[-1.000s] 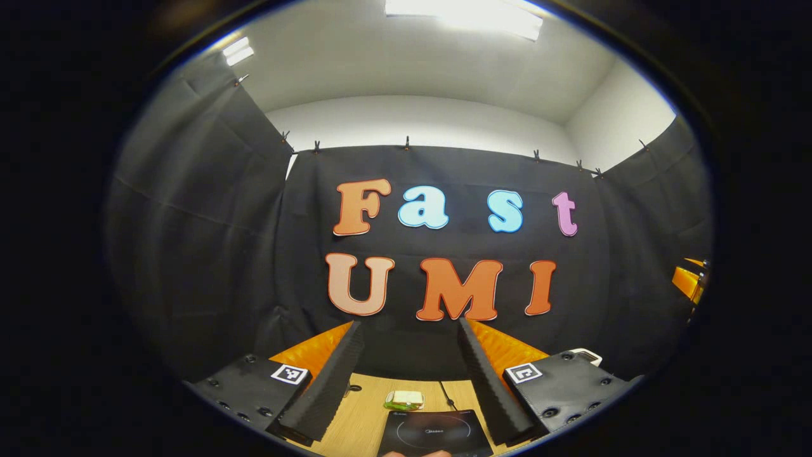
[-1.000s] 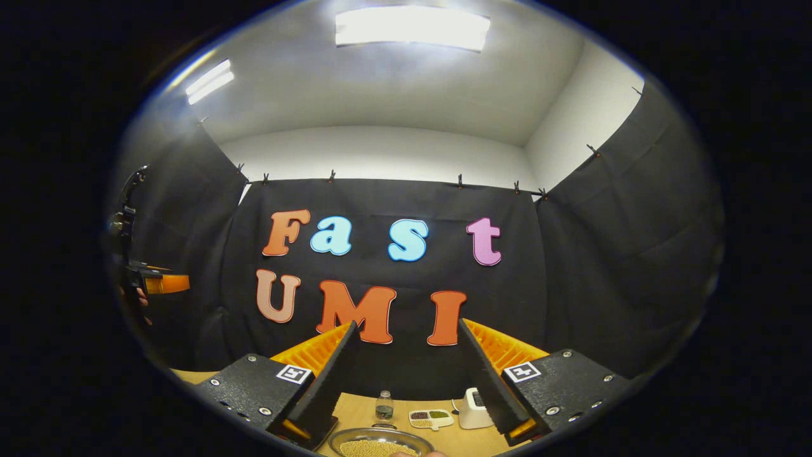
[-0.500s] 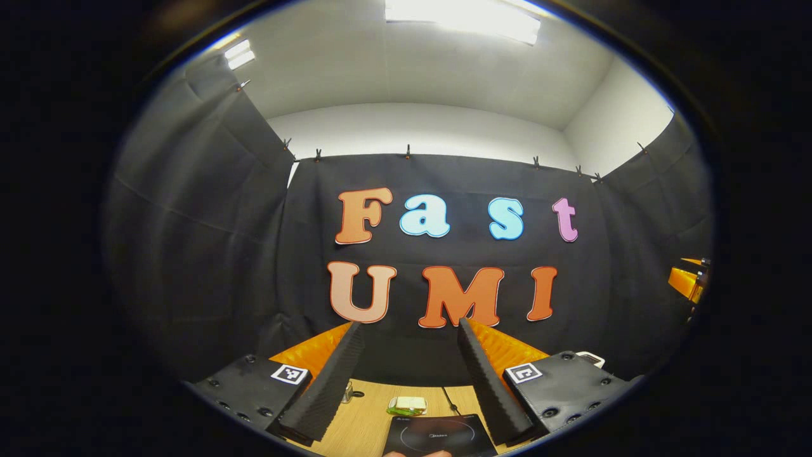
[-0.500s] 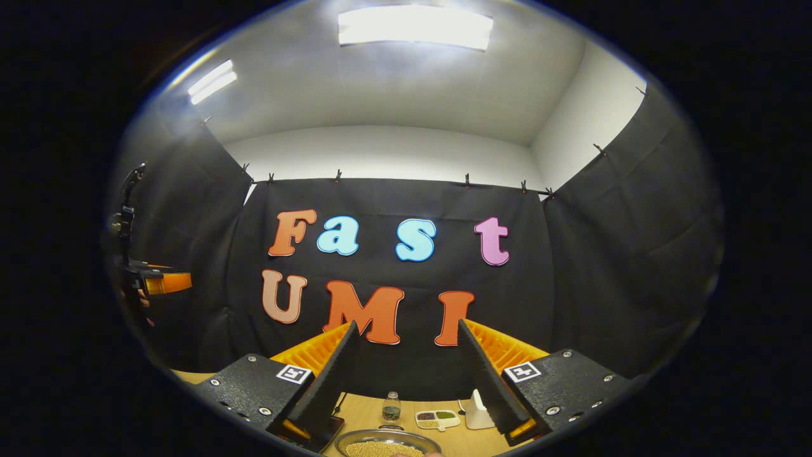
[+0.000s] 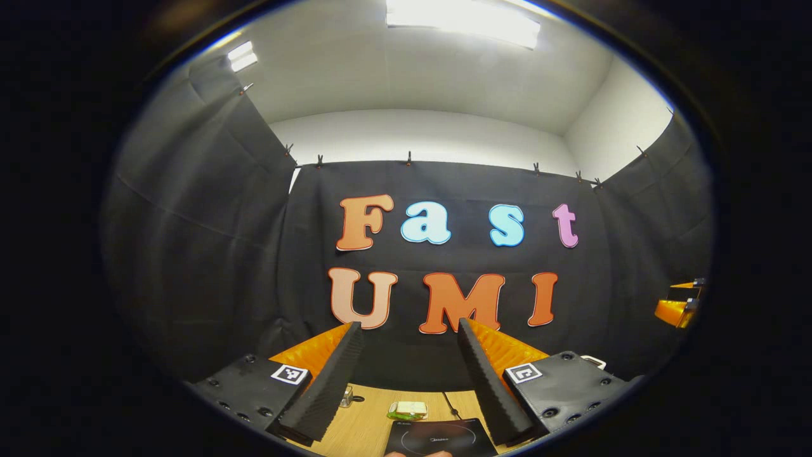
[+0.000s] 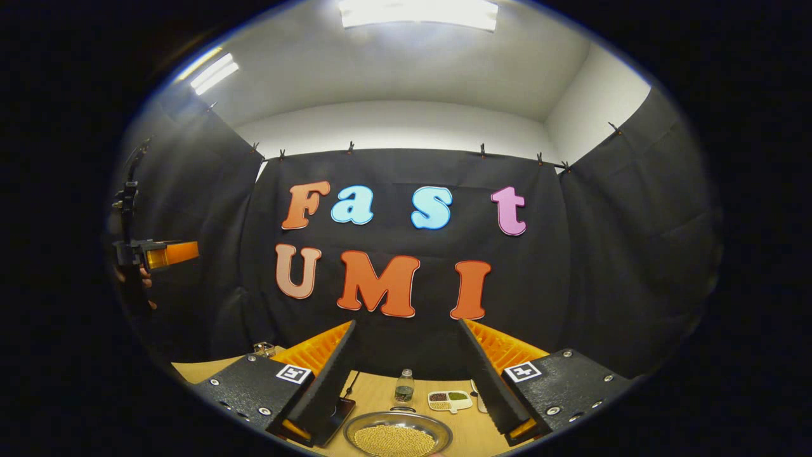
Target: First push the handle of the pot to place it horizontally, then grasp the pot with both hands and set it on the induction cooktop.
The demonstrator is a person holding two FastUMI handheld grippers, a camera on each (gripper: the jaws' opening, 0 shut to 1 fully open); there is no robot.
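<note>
Between my right gripper's (image 6: 406, 381) spread, empty fingers the pot (image 6: 398, 438) had slid further into view below on the table (image 6: 374, 397); the left gripper (image 5: 409, 381), equally apart, hung above the induction cooktop (image 5: 438, 438). Handle unseen, so I judged the approach barely begun.

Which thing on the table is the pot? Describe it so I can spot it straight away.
Look at the wooden table in the right gripper view. Nearest the camera, between the right gripper's open fingers, sits the pot: a round shiny metal vessel filled with small yellowish grains. The little bottle and the divided dish behind it are far smaller.
</note>
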